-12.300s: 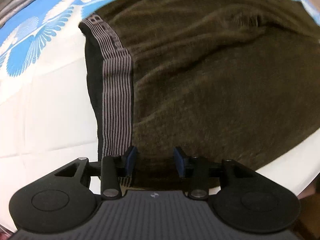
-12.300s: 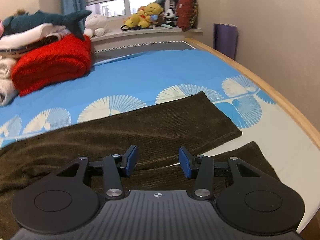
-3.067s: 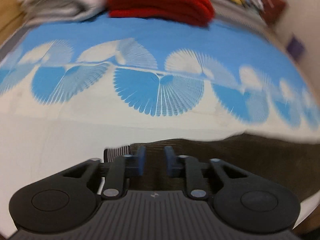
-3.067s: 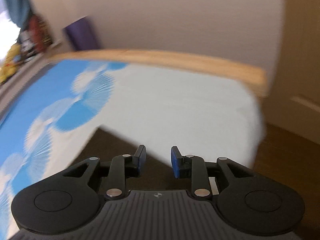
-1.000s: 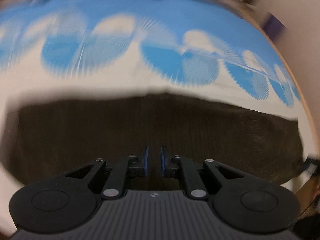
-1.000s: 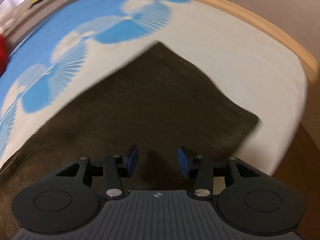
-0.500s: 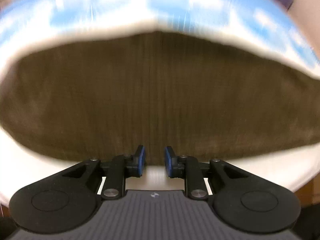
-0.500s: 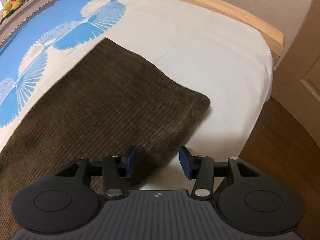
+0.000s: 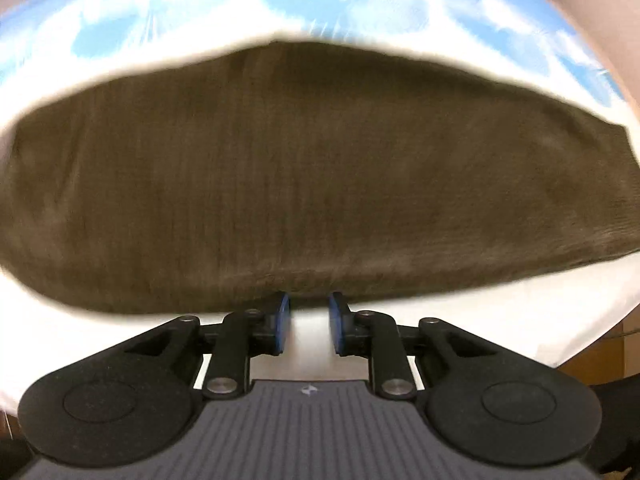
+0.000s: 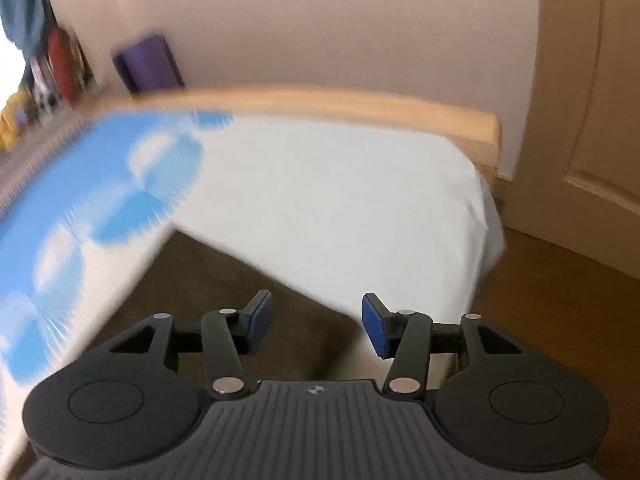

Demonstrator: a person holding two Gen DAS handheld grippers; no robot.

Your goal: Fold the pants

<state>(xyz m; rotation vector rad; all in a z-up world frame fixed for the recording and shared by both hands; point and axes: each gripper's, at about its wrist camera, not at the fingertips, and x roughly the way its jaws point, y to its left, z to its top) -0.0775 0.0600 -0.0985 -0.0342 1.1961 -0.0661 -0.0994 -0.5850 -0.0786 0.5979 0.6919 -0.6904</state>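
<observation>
Left wrist view: the left gripper [image 9: 305, 322] stood narrowly parted and empty at the near edge of the brown pants [image 9: 312, 176], which lay flat on the bed sheet [image 9: 500, 312]
Right wrist view: the right gripper [image 10: 316, 330] gaped wide and empty over the pants' corner [image 10: 224, 280]

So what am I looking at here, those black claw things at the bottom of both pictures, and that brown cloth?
Each picture comes from a camera fixed on a hand-held gripper, looking forward along its two fingers. A person holds one in each hand; there is no robot. The left gripper, jaws a little apart, sits at the near edge of brown pants lying folded flat on a bed. The right gripper, jaws wider, is over a corner of the pants. Neither holds anything.
</observation>
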